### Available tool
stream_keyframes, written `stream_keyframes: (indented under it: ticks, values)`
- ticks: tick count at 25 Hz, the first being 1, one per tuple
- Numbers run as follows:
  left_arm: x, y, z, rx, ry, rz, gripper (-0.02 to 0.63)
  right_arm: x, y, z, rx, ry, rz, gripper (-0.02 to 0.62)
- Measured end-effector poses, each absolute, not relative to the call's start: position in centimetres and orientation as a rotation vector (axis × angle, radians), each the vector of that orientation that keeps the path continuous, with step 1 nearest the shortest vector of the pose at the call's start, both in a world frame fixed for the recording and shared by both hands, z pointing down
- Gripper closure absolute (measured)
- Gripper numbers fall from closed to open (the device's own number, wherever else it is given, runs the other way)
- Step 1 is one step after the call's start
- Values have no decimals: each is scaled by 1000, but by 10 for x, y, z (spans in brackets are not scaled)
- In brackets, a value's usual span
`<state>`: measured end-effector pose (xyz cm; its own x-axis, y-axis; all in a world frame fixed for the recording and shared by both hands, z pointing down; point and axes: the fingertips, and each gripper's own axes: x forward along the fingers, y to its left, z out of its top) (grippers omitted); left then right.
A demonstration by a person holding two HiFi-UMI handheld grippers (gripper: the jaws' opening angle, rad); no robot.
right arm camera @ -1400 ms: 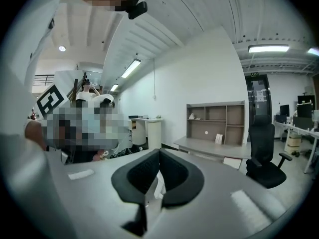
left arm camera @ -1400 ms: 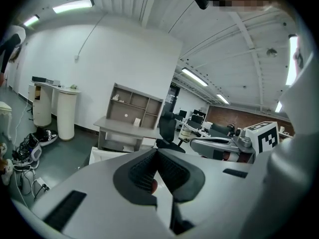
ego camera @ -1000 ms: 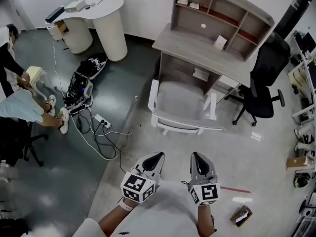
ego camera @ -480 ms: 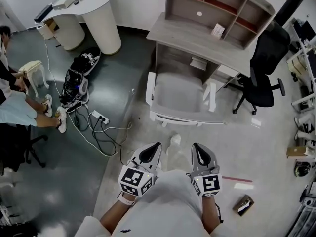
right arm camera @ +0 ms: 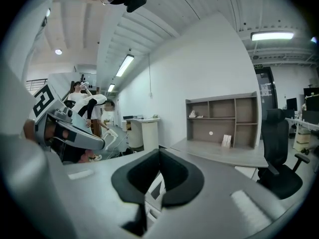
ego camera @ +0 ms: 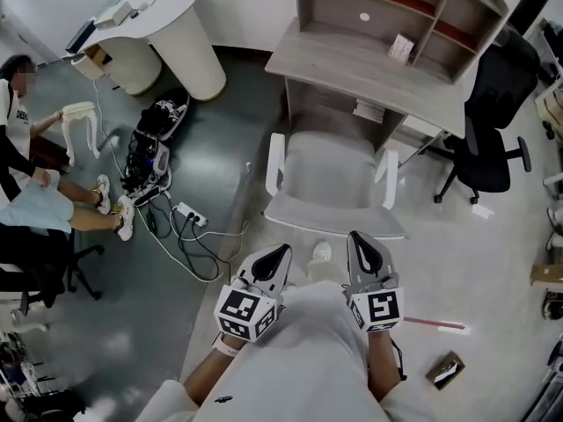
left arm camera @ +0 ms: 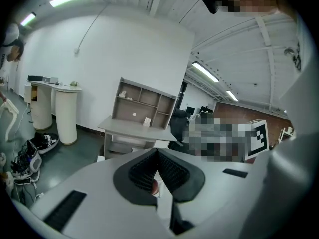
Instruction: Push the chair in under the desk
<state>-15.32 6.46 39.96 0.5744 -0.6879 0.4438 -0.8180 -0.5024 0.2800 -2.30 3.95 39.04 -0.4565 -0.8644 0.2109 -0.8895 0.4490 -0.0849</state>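
**A:** Entry one, chair [ego camera: 330, 170]: position to be stated.

**B:** Recorded directly in front of the table [ego camera: 369, 70], with the backrest turned away from it. The seat front lies about at the table's front edge and most of the seat is still outside. It is not yet pushed in.

**A:** Change over the last second?

**B:** Both grippers have been carried toward the table. The left gripper [ego camera: 280, 255] and right gripper [ego camera: 359, 243] are now found just short of the backrest, where before they were well apart from it. No contact is shown. Both pairs of jaws are clenched, with nothing between them. The approach is judged nearly complete, and the push itself is still owed.

**A:** Surroundings and obstructions?

**B:** Listed as follows:
- shelf unit [ego camera: 396, 7], on the table
- black office chair [ego camera: 488, 139], at the table's right end
- power strip and cables [ego camera: 189, 218], on the floor left of the table
- white round counter [ego camera: 176, 25], further left
- seated people [ego camera: 35, 192], beyond it

A lower shelf is seen beneath the table's right part. Whether it would be met by the chair cannot be told.
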Motion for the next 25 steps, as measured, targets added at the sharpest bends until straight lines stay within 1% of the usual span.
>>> stream_keyframes:
  ticks: [10,20,25]
  values:
    - [-97,-7,407,2362,-1255,460,600,32,-28,406,1487,-2601,319,584]
    - [-86,-25,428,2336,-1217,564,600,39,-46,417,1385,-2624,362,584]
    - [-83,-27,438,2353,-1185,621,600,40,-47,418,1301,-2627,309,584]
